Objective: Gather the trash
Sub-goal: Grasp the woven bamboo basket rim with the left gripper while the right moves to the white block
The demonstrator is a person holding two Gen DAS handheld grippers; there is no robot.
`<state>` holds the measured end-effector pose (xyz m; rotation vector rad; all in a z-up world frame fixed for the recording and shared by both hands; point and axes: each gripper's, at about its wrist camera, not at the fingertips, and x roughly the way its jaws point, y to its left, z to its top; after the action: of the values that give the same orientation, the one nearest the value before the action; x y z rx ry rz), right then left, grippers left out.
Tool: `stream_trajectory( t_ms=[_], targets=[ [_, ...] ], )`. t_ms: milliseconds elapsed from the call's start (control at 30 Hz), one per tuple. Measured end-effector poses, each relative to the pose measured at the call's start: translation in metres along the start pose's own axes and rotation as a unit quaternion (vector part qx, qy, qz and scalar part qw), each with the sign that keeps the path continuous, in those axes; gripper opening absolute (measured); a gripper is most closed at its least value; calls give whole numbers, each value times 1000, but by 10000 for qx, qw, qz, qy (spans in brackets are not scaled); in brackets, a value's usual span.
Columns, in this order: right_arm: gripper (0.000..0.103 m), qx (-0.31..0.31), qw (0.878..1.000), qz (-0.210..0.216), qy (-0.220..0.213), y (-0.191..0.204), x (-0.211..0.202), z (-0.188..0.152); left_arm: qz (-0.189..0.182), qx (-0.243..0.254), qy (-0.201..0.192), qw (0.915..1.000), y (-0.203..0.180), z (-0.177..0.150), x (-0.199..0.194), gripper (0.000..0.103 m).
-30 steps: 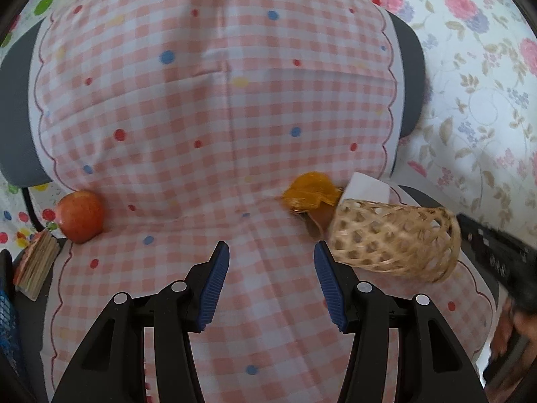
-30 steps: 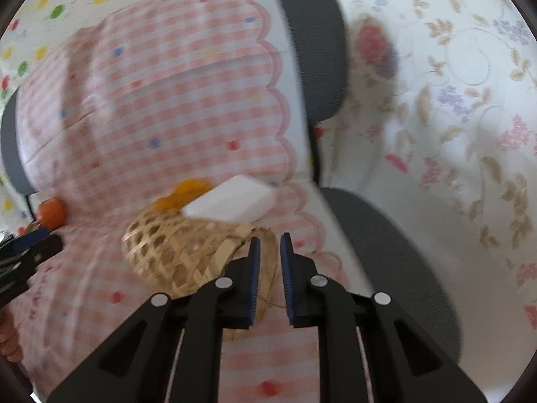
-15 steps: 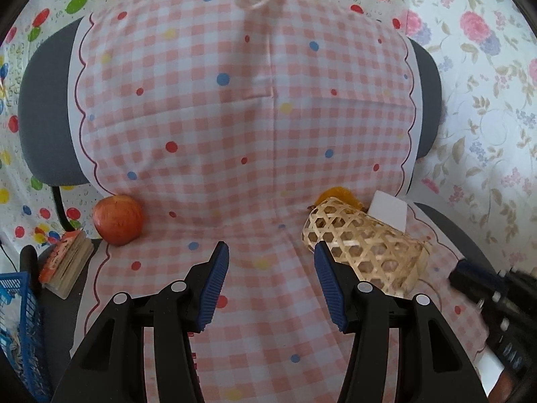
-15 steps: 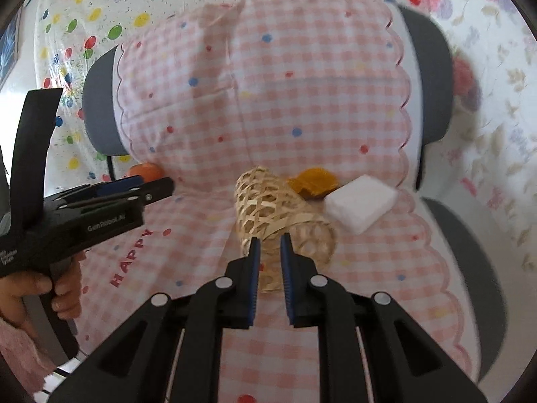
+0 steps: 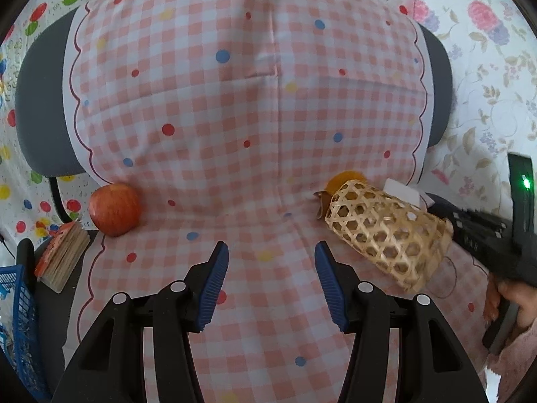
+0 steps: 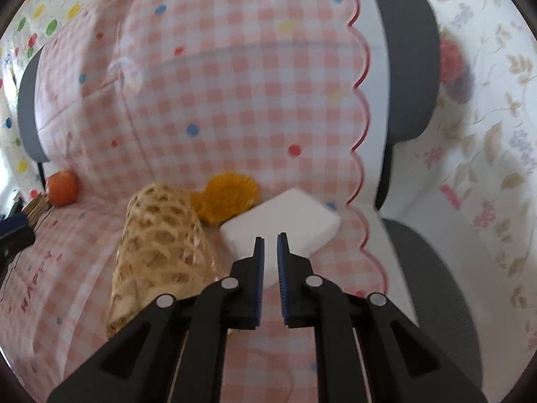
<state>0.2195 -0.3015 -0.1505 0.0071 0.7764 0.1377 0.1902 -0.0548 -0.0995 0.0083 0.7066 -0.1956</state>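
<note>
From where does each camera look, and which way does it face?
Left wrist: sits on the left gripper, looking down at the chair seat; its open jaws and the person's right hand show.
Right wrist: sits on the right gripper, facing the white block; its closing jaws show, nothing between them.
Shared: woven basket, apple, white block.

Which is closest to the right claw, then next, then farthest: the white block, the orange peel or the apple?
1. White block, right behind the right claw.
2. Orange peel, farther back, slightly left.
3. Apple, far left by the chair back.
</note>
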Motion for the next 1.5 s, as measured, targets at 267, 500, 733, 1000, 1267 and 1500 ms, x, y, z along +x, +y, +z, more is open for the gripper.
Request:
stream_trajectory(
  t_ms=[267,500,733,1000,1267,1500],
  targets=[
    [6,-314,9942,1026,120,55,-24,-27,-336,-298,10,9990,2,11,-2,73],
    [6,-212,9811,1922,113,83,-34,-33,-528,-125,-52,9985,-15,16,-8,84],
    [6,-17,9962,874,6,55,-47,-32,-269,518,24,9983,-39,13,10,84],
    [6,208,9981,509,-260,23,-76,-37,-175,211,155,9995,-13,0,21,83],
    [6,356,9977,455,-352,11,-81,-38,-446,-306,228,9983,24,1,39,70],
    [6,388,9981,420,-250,9,-72,-36,-1025,-148,400,9938,19,9,64,56]
  ],
)
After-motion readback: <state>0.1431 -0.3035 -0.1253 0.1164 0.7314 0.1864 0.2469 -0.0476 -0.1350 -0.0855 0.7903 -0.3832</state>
